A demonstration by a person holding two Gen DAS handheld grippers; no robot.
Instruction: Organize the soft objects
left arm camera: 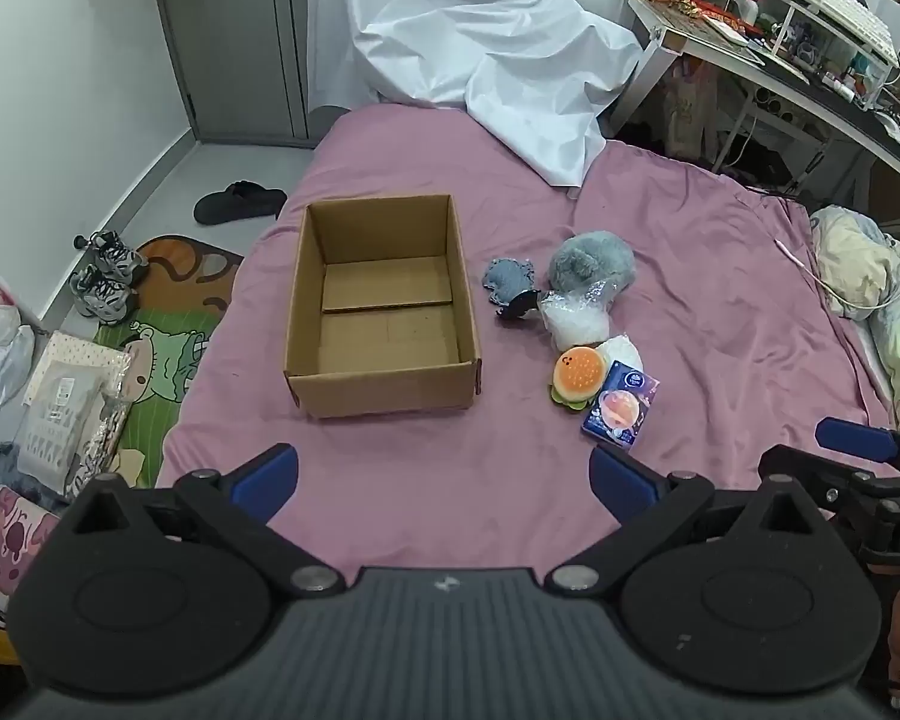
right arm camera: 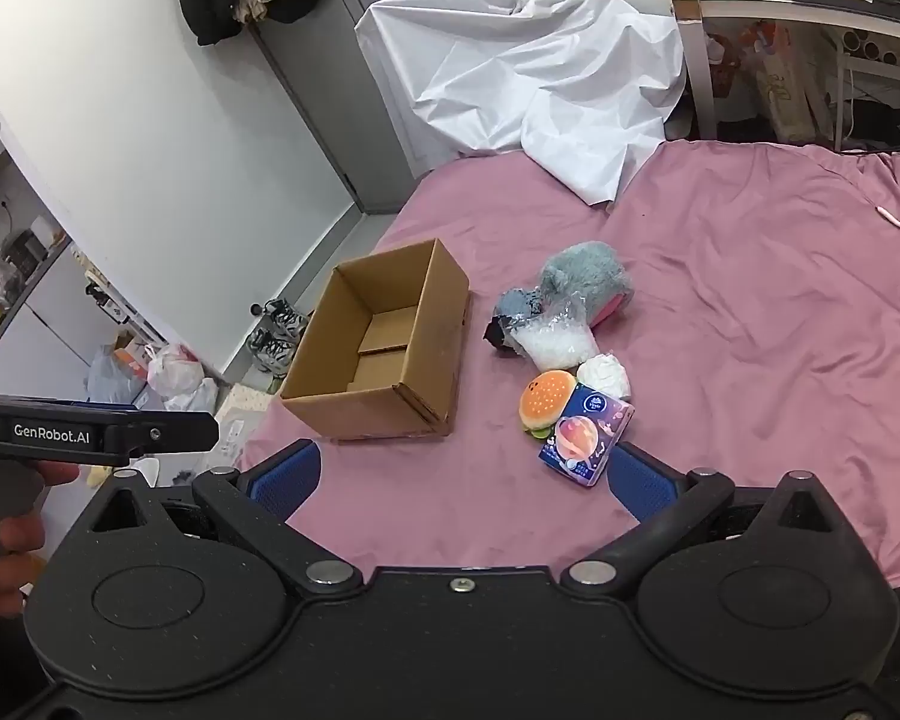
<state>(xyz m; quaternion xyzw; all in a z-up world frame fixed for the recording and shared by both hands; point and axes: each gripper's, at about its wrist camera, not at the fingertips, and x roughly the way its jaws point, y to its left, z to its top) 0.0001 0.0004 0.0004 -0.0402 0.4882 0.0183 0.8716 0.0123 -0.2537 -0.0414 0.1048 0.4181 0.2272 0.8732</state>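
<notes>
A: My right gripper (right arm camera: 465,477) is hanging over the bed (right arm camera: 750,300) with its jaws spread as wide as they go, gripping nothing. My left gripper (left arm camera: 444,474) is doing the same, wide apart and empty.

B: Where are the soft things lying?

A: They are sitting in a small cluster just ahead of the right gripper and a little to its right. The tissue pack (right arm camera: 588,438) is lying nearest, almost at my right fingertip, with the burger toy (right arm camera: 547,399) touching it just beyond. Farther ahead are the clear bag (right arm camera: 555,333) and the grey plush (right arm camera: 588,279).

B: And the cardboard box (left arm camera: 384,306)?

A: It is standing open and empty straight ahead of the left gripper.

B: How are you expecting them to handle?

A: I am judging them all light and squashy. I am planning to pinch the burger toy across its bun, where it will compress. The tissue pack's wrapper looks slippery, so I am thinking of taking it across its narrow sides.
</notes>
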